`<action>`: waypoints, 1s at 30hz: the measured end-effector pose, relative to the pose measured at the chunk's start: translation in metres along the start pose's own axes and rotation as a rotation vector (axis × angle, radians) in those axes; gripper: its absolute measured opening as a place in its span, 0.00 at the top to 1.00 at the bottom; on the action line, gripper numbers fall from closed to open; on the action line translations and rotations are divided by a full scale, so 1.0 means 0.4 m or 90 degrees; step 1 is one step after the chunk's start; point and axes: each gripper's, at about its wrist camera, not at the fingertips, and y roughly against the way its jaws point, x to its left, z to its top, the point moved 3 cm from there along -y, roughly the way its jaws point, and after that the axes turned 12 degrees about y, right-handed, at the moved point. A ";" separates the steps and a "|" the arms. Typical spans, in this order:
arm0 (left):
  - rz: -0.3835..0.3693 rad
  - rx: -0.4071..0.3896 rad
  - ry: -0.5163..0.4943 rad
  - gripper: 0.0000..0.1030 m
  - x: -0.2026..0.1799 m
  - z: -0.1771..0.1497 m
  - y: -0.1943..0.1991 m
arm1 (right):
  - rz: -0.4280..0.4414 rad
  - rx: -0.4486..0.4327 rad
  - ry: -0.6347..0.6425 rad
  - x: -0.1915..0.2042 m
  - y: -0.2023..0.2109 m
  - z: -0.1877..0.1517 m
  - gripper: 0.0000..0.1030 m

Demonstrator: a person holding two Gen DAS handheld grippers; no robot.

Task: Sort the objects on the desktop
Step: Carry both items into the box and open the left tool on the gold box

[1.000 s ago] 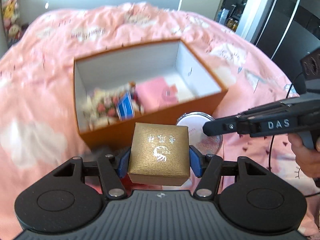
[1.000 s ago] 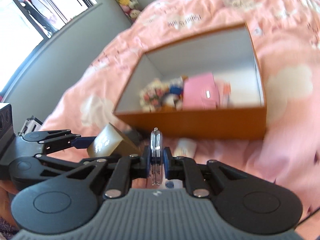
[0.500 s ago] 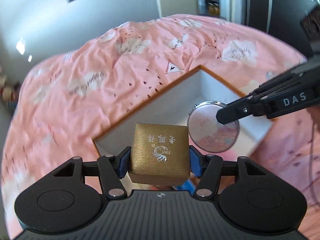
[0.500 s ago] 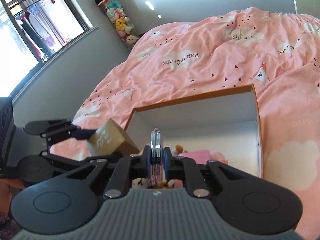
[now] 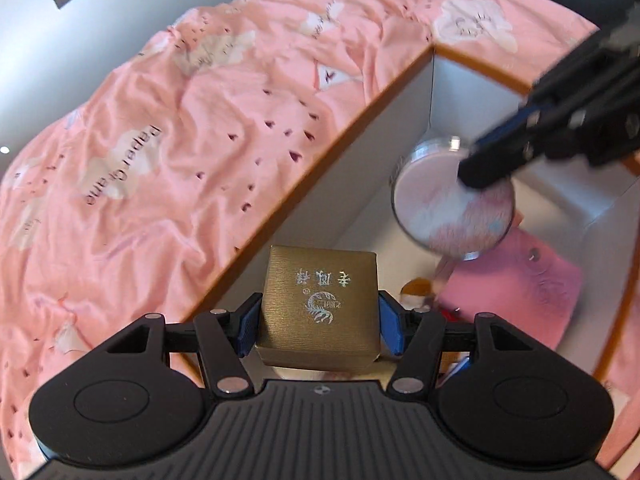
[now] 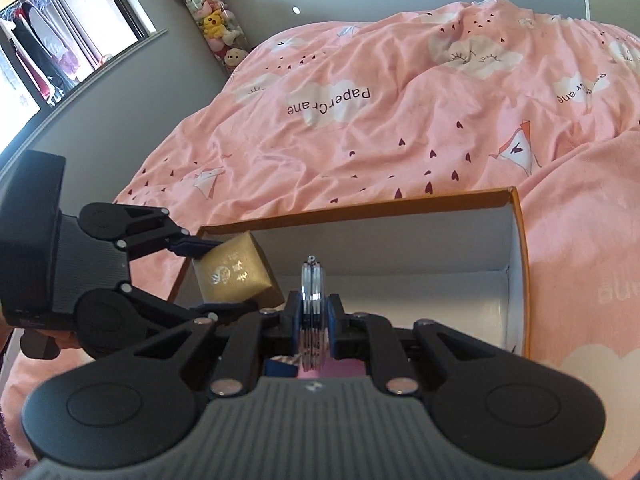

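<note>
My left gripper (image 5: 318, 326) is shut on a small gold gift box (image 5: 318, 304) with silver lettering, and it hangs over the near left corner of the orange cardboard box (image 5: 304, 178). My right gripper (image 6: 312, 320) is shut edge-on on a round silver compact mirror (image 6: 311, 292). In the left wrist view that compact mirror (image 5: 444, 212) hangs over the box's white inside, pinched by the right gripper's black fingers (image 5: 492, 164). In the right wrist view the gold gift box (image 6: 234, 274) sits between the left gripper's fingers (image 6: 188, 245), above the orange box's left wall.
The orange box (image 6: 516, 240) lies on a bed with a pink printed duvet (image 6: 400, 120). Inside it are a pink pouch (image 5: 532, 288) and small items, partly hidden. A tall tube of plush toys (image 6: 208, 20) and a window (image 6: 48, 40) stand behind the bed.
Both grippers have travelled forward from in front of the orange box to over its opening, each keeping its object. The left gripper has also rolled, so the box now looks tilted.
</note>
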 end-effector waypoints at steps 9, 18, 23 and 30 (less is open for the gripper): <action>-0.006 0.030 -0.095 0.33 0.006 -0.022 -0.082 | 0.003 0.021 0.010 -0.023 -0.048 -0.002 0.87; 0.014 0.058 -0.183 0.31 -0.008 -0.039 -0.114 | 0.005 0.033 0.019 -0.009 -0.083 0.000 0.87; 0.040 0.055 -0.193 0.27 -0.005 -0.039 -0.100 | 0.007 0.038 0.012 -0.005 -0.103 0.001 0.87; 0.081 0.047 -0.186 0.36 0.011 -0.049 -0.054 | -0.007 0.029 0.006 0.009 -0.131 0.020 0.87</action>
